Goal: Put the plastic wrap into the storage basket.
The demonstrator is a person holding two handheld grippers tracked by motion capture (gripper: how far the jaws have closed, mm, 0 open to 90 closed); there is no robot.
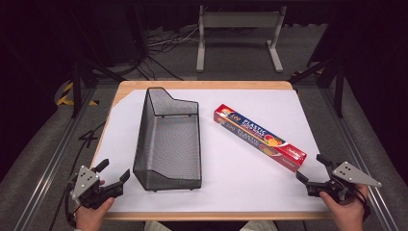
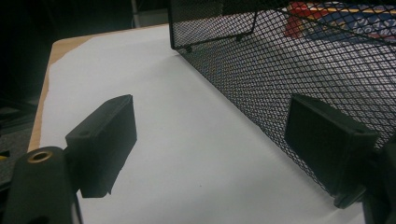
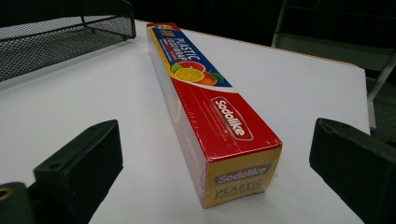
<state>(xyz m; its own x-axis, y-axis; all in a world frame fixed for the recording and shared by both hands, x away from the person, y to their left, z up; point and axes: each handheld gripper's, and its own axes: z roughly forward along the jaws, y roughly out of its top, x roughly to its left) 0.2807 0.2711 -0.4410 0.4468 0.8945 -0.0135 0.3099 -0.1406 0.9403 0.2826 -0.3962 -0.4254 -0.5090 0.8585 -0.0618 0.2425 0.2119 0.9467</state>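
The right tool stands wide open and grips nothing, its jaws aimed at the near end of the plastic wrap box, which lies flat and slantwise on the white tabletop. The left tool is open and unladen too, just beside the black wire-mesh basket, whose fine-mesh bottom carries nothing.

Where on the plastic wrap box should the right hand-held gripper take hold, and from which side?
Probably the near end of the box, from the person's right. The box lies flat and long, its end face pointing at the right hand-held gripper, whose open jaws already stand either side of it. Closing across the narrow width should suit them.
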